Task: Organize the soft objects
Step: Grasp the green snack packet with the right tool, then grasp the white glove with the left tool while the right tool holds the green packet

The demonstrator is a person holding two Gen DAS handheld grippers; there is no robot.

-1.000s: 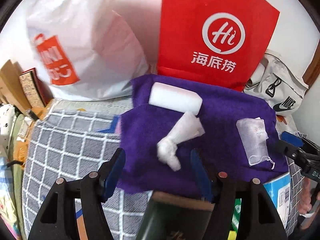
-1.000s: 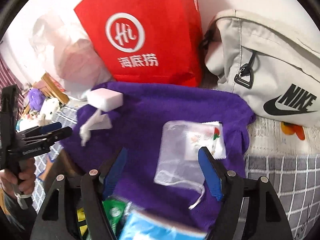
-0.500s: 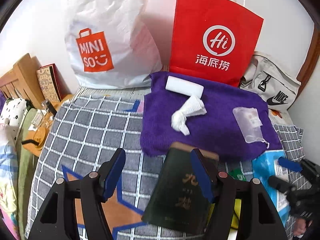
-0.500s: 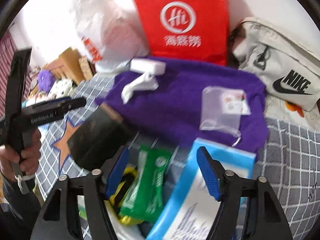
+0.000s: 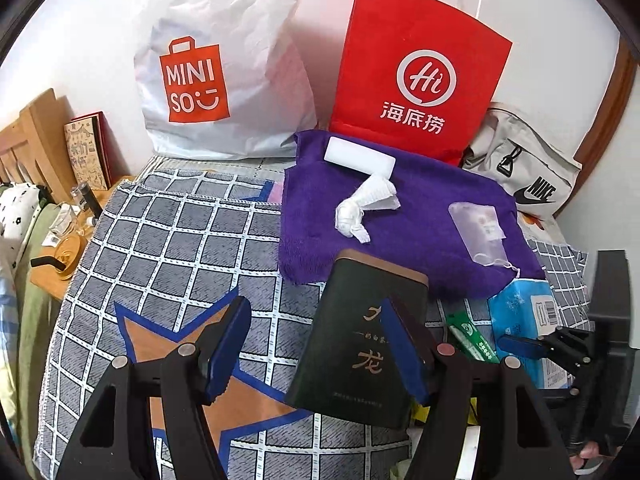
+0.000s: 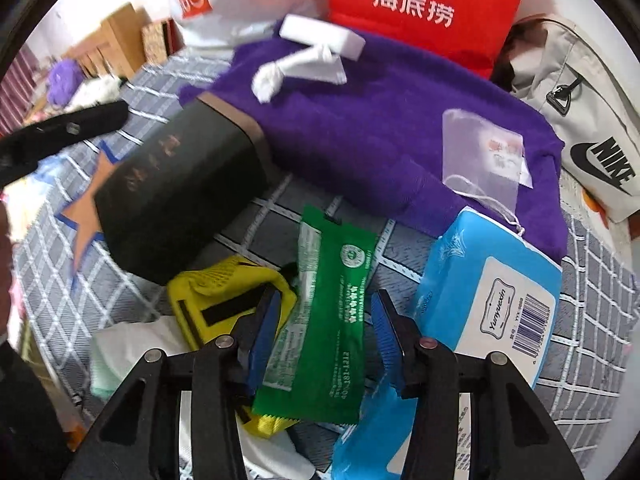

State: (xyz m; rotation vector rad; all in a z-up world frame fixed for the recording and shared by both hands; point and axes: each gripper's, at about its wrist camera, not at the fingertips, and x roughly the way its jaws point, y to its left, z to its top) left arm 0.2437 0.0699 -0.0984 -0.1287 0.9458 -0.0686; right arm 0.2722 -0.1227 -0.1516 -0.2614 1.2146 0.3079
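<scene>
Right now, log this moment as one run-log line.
left gripper: open, beside dark box | right gripper: jaws just closing around green packet, no grip seen | purple towel: holds three small items

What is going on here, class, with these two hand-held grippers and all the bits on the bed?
A person is sorting soft items on a checked bedspread. The right gripper has come down over a green sachet, its jaws just closing, though the fingers do not yet press it. The left gripper is open beside a dark box. A purple towel already carries a white block, a knotted cloth and a clear pouch.
</scene>
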